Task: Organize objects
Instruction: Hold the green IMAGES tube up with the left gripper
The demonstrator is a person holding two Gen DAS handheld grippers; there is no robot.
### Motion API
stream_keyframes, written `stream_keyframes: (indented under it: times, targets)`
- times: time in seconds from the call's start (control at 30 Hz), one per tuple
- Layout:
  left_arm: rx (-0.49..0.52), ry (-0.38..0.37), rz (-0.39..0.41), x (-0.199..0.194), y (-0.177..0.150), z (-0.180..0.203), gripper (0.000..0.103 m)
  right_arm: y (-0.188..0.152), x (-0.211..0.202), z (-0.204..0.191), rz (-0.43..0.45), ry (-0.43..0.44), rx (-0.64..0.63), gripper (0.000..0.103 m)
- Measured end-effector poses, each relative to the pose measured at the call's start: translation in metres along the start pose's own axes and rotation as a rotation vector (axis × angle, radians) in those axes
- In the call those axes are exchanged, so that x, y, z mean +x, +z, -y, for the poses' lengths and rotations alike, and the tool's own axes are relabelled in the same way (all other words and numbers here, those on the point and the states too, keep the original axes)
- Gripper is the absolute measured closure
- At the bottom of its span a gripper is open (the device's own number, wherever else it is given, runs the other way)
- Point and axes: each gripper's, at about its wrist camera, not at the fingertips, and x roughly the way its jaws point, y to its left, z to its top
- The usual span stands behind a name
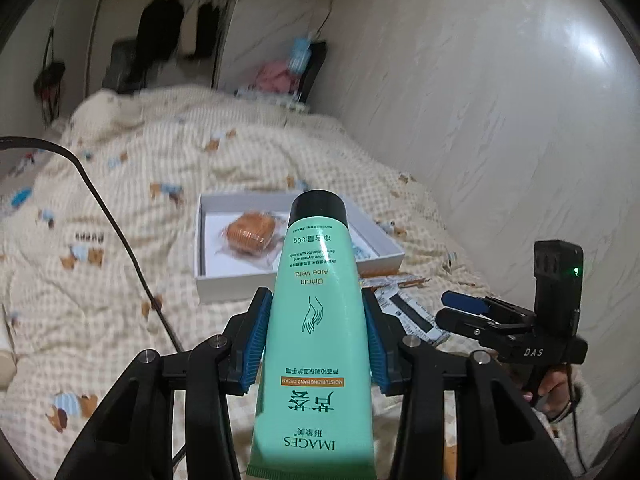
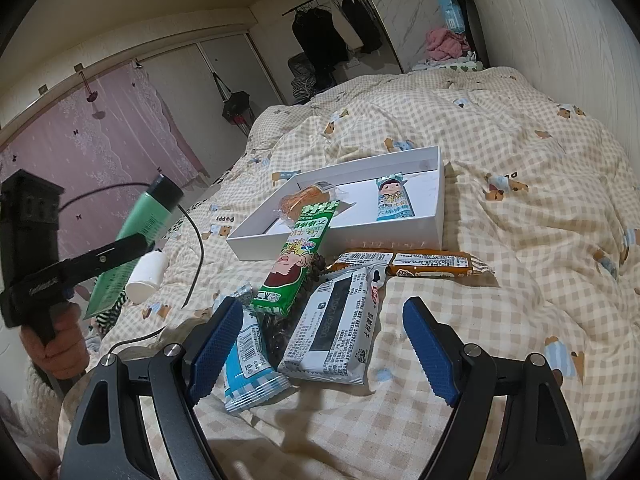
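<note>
**Left jaws clamped on hand cream tube, right jaws wide and empty over the snack pile**

Left gripper (image 1: 316, 344): jaws closed on the green hand cream tube (image 1: 316, 320), blue pads pressing both sides of its body. Tube's black cap points away from the camera and the crimped end toward it. From the right wrist view the same tube (image 2: 136, 232) is up off the bed, tilted, cap highest, with the person's hand (image 2: 56, 344) on the gripper handle below it.

Right gripper (image 2: 324, 344): jaws spread wide, nothing between the pads. It hangs over the checked bedspread (image 2: 500, 200).

Near to far from the right jaws:
- blue-and-white packet (image 2: 250, 364) touching the left pad
- white snack pack with a dark panel (image 2: 340, 324) just beside it, between the jaw tips
- green snack bar (image 2: 298, 256) lying on the pile, its far end overlapping the box's near wall
- orange-brown bar (image 2: 420, 264) to the right, beside the box's near wall
- white shallow box (image 2: 436, 200) on the bedspread, holding a wrapped orange round snack (image 2: 300, 198) on the left and a blue cartoon packet (image 2: 394, 200) on the right

A white bottle (image 2: 146, 276) lies on the bed left of the pile, with a black cable (image 2: 198, 248) running past it.
</note>
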Motion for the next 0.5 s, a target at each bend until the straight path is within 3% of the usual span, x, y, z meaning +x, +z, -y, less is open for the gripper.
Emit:
stream_keyframes:
  times: [0.13,0.23,0.5]
  targets:
    - [-0.046,-0.039,-0.031,0.018,-0.019,0.001,0.056,0.000,0.000,0.000,-0.001,0.000,-0.001,0.020]
    - [-0.082,-0.004,-0.060,0.029,-0.032,-0.006,0.056,0.000,0.000,0.000,-0.002,0.000,0.001,0.020]
    - [-0.158,-0.039,-0.048,0.030,-0.034,-0.023,0.056,-0.001,0.001,0.001,-0.004,-0.004,0.003,0.020]
